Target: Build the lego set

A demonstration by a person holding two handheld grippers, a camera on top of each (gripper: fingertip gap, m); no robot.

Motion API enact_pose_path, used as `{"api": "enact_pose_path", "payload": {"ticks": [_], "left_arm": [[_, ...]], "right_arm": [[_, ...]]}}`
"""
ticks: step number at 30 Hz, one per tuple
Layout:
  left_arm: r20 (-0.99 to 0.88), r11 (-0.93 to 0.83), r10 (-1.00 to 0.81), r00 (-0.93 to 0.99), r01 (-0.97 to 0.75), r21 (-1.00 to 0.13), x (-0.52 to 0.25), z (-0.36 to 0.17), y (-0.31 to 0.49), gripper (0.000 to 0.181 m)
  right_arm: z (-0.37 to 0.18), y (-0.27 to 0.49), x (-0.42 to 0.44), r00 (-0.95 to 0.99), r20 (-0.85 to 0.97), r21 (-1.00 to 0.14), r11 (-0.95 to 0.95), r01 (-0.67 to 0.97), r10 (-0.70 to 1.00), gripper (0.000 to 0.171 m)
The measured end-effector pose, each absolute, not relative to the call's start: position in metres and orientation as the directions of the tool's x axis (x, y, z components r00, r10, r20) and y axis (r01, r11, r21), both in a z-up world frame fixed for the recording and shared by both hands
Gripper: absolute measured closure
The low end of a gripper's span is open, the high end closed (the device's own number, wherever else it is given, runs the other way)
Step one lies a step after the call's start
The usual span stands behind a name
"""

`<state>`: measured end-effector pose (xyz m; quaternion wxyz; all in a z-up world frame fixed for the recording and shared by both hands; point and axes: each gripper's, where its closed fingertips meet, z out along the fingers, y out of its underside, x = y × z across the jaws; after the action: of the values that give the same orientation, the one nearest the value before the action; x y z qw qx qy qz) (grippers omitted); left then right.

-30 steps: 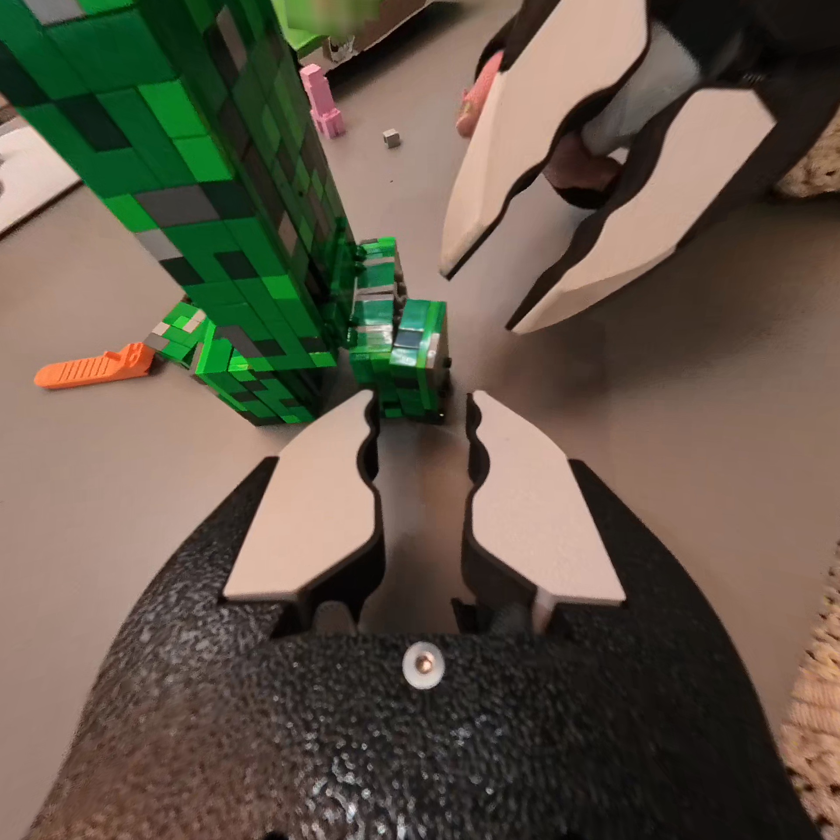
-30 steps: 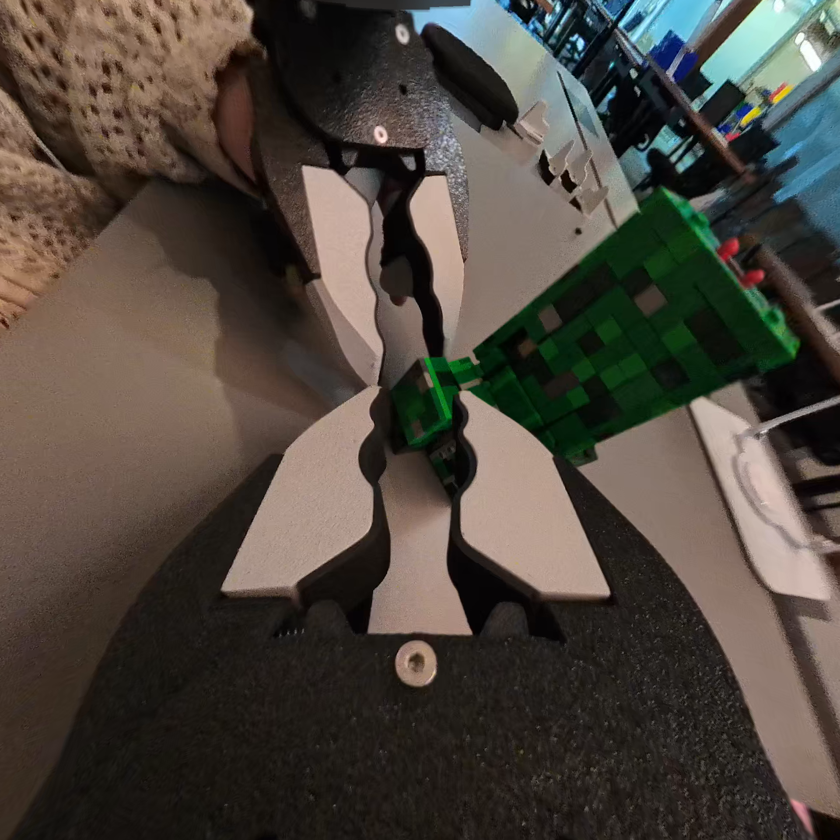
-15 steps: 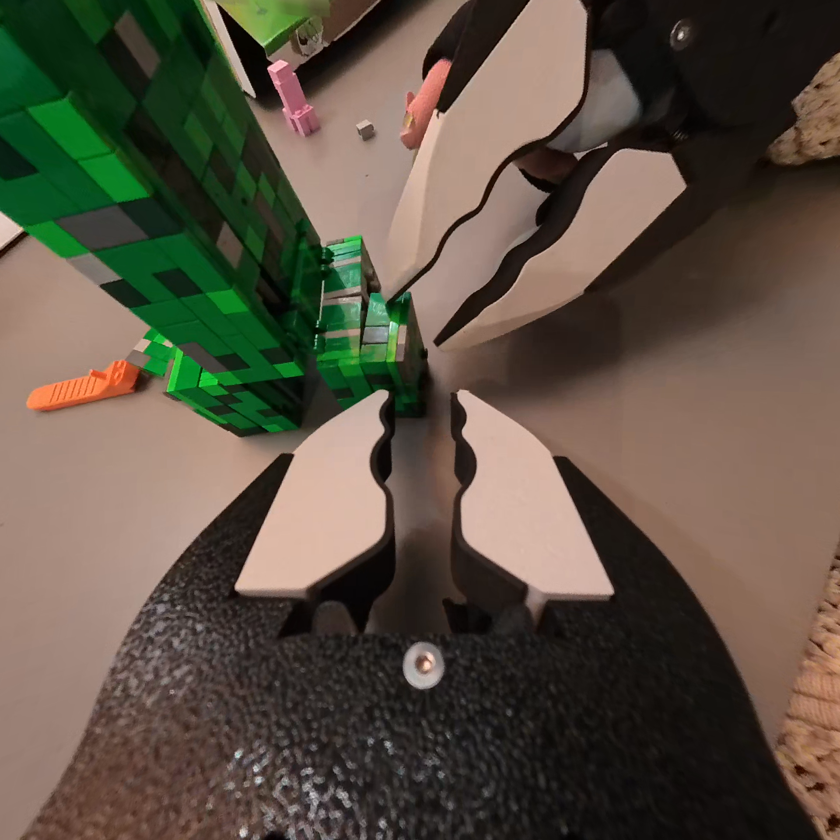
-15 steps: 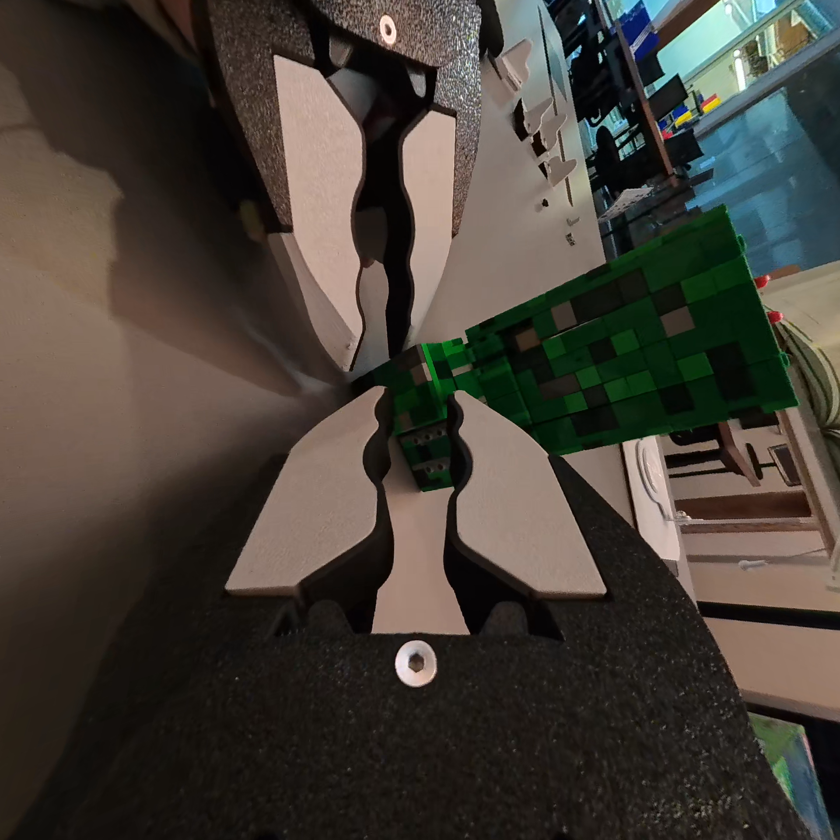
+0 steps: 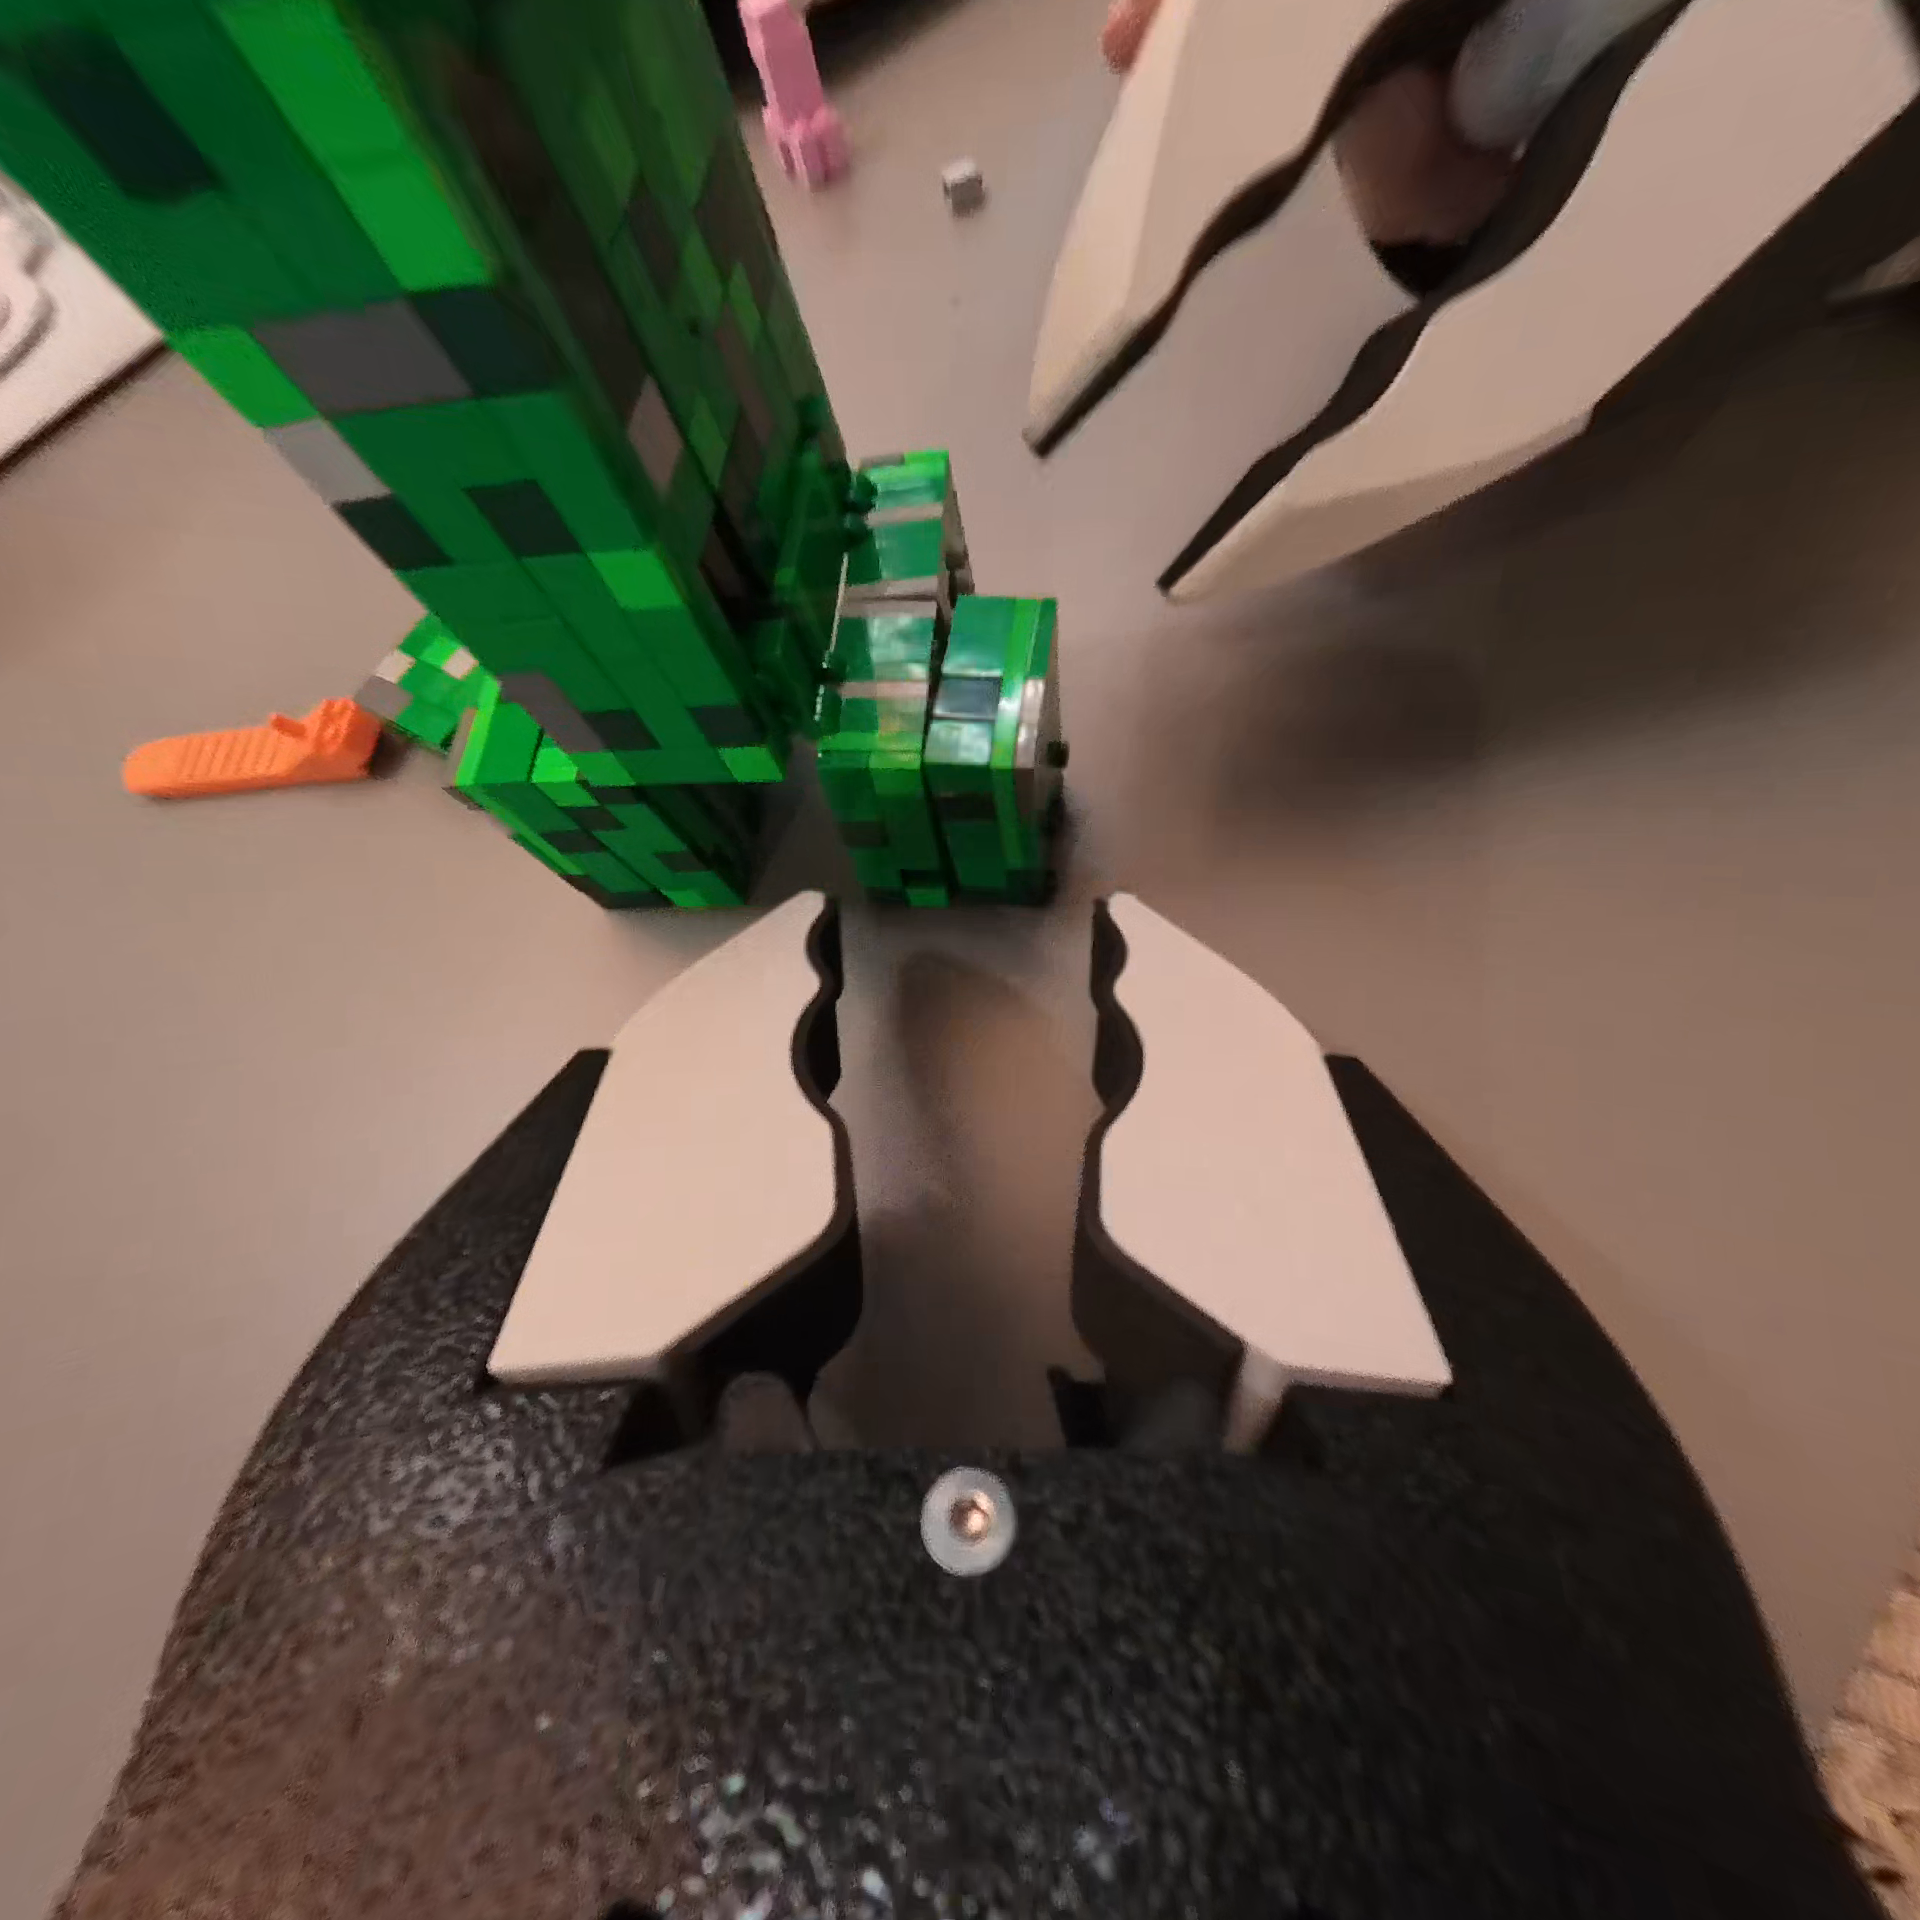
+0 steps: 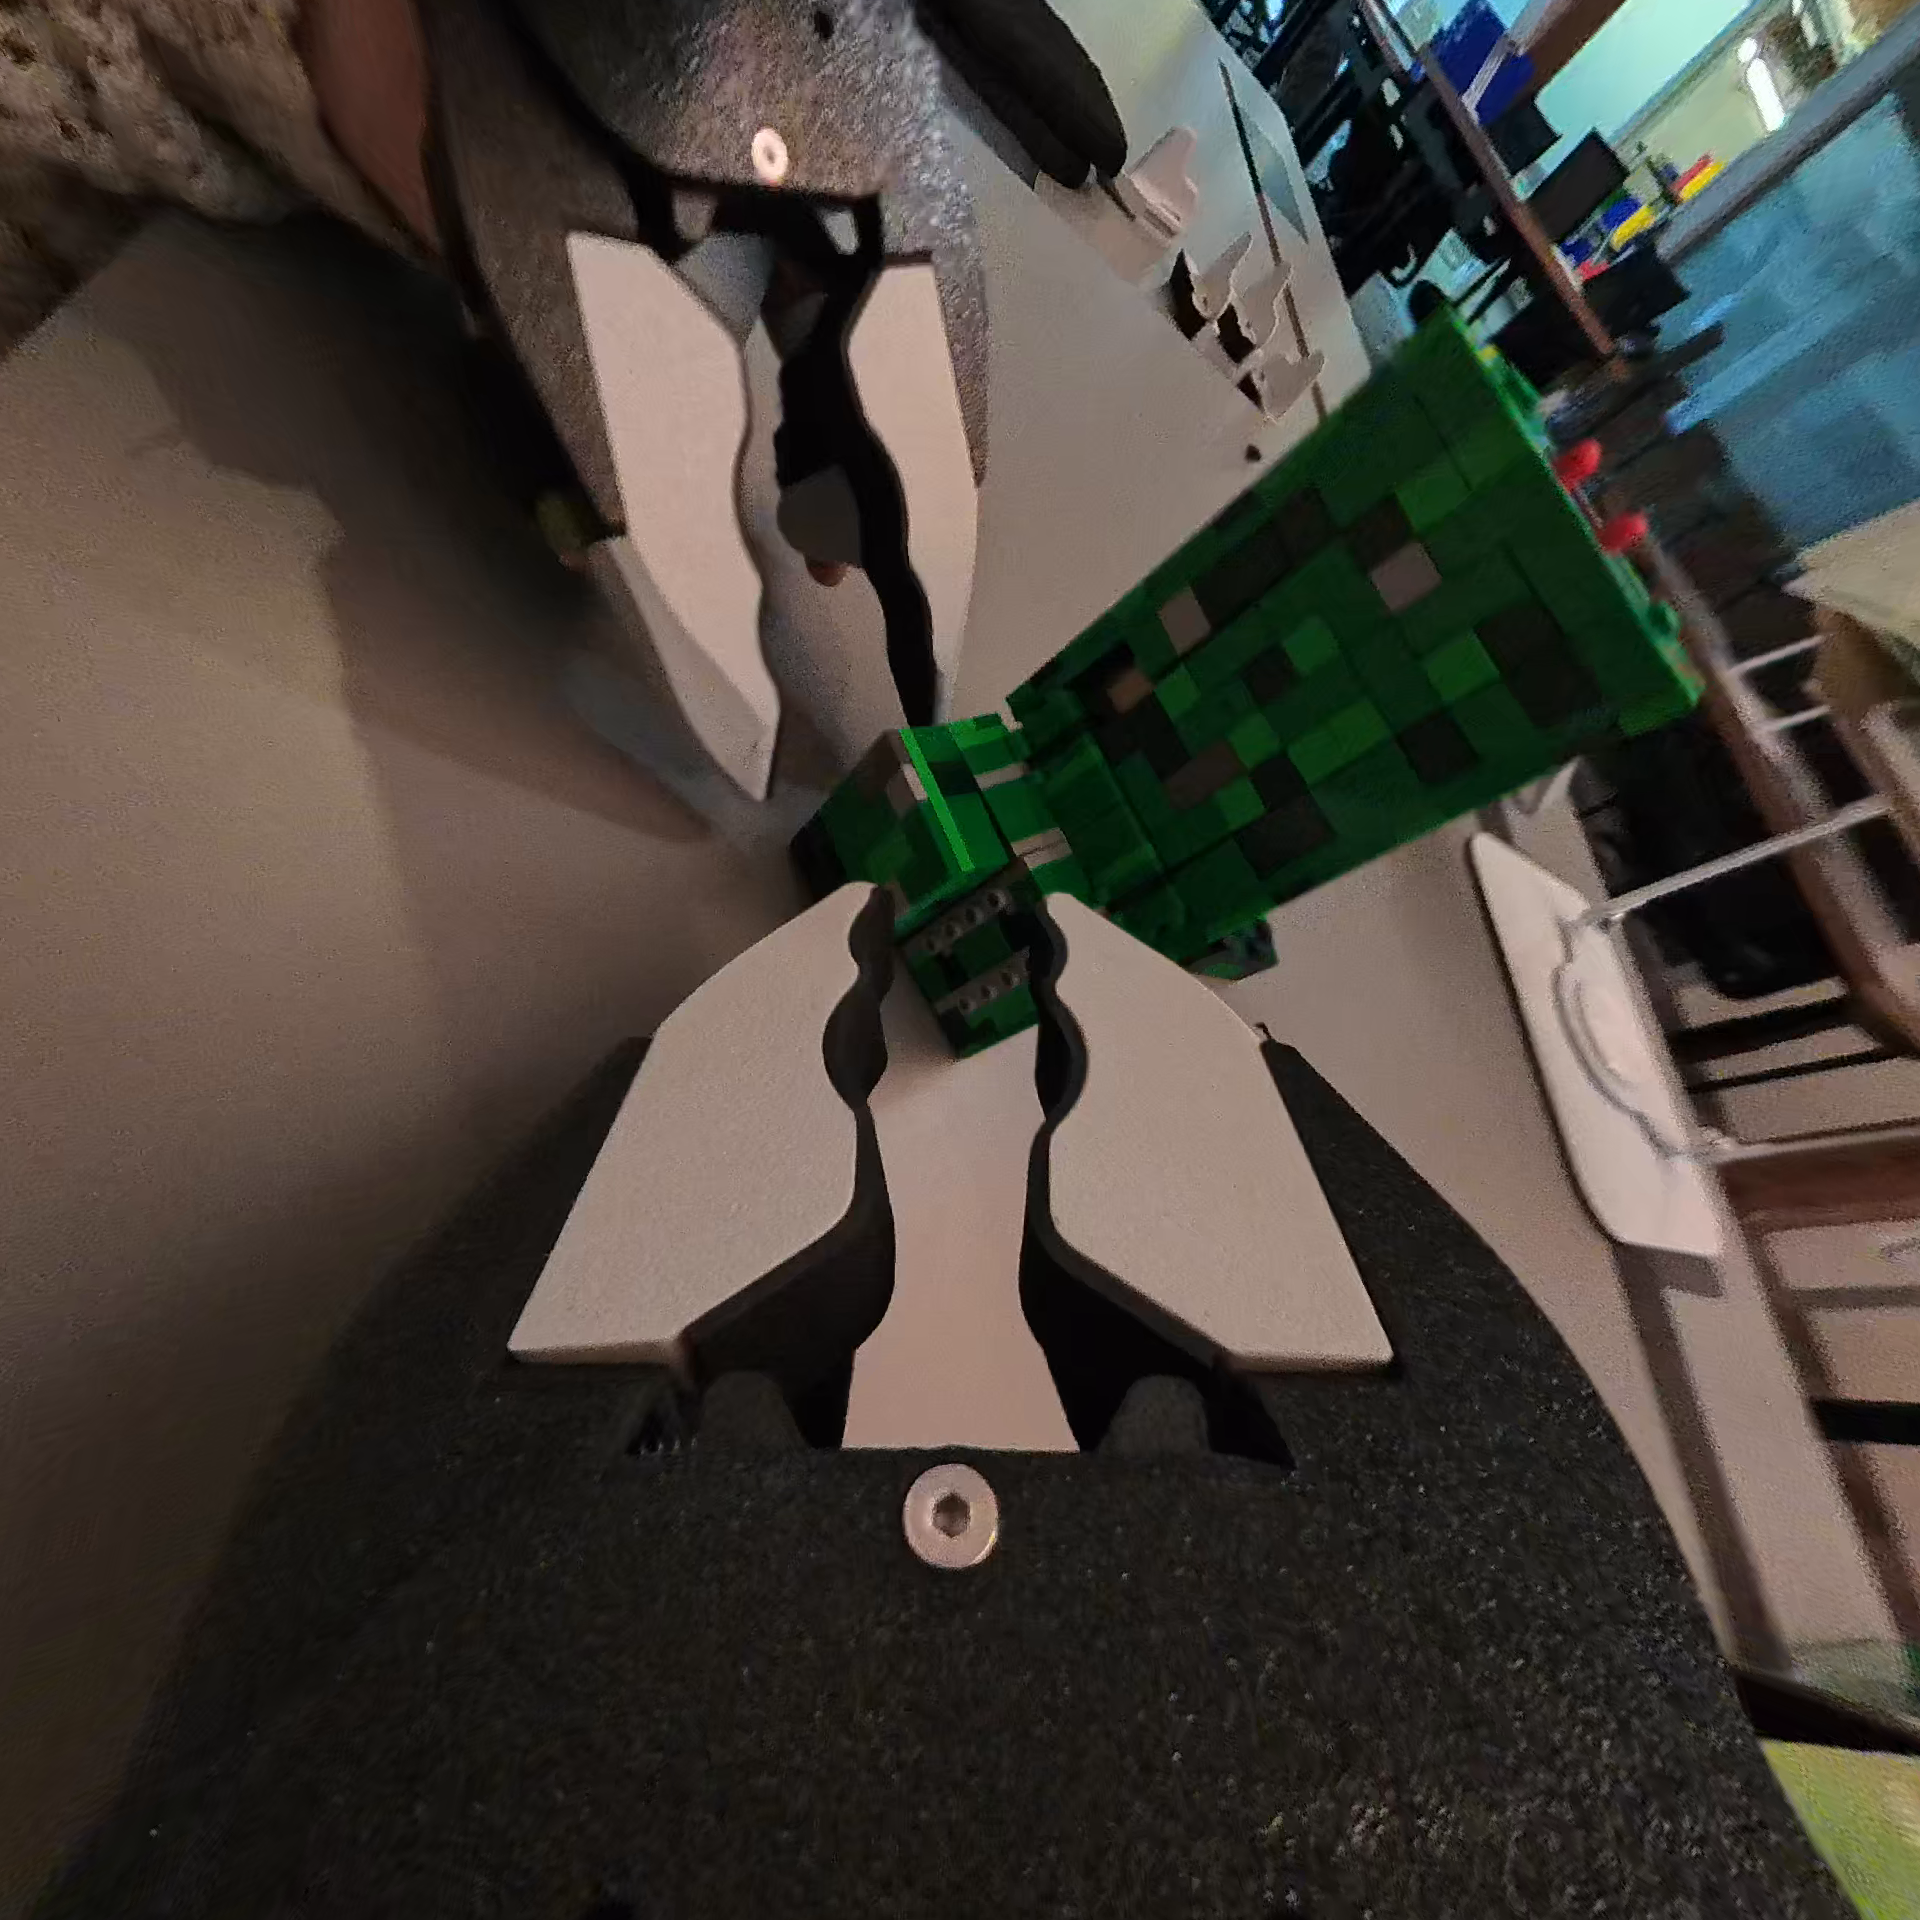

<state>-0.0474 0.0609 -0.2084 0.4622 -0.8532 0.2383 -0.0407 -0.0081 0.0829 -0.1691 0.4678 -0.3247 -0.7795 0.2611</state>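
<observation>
Both claws gape — left claw (image 5: 961,914), right claw (image 6: 961,914) — near green leg block (image 5: 945,758).

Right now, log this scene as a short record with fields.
surface: grey table
main build: tall green tower, standing upright
loose part: small green block, on the table beside the tower's base
left gripper: open, empty, just short of the block
right gripper: open around the block's end, not clamped
other items: orange separator, pink figure, small grey piece
</observation>
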Motion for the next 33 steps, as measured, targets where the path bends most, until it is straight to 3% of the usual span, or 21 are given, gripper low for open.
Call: {"api": "enact_pose_path", "payload": {"ticks": [4, 10, 22, 33], "left_arm": [[-0.174, -0.479, -0.446, 0.878, -0.398, -0.782, -0.047, -0.214, 0.069, 0.132], [-0.164, -0.475, -0.46, 0.873, -0.397, -0.785, -0.047, -0.214, 0.076, 0.132], [-0.17, -0.484, -0.48, 0.861, -0.422, -0.767, -0.044, -0.219, 0.084, 0.136], [-0.163, -0.487, -0.49, 0.857, -0.423, -0.764, -0.043, -0.219, 0.084, 0.141]], "right_arm": [[-0.172, 0.089, -0.005, -0.375, 0.423, -0.795, 0.536, 0.284, 0.825, 0.142], [-0.186, 0.099, -0.004, -0.391, 0.279, -0.833, 0.423, 0.355, 0.877, 0.134], [-0.197, 0.104, -0.013, -0.387, 0.091, -0.844, 0.277, 0.46, 0.918, 0.112], [-0.205, 0.098, -0.014, -0.429, 0.067, -0.813, 0.298, 0.5, 0.901, 0.112]]}}
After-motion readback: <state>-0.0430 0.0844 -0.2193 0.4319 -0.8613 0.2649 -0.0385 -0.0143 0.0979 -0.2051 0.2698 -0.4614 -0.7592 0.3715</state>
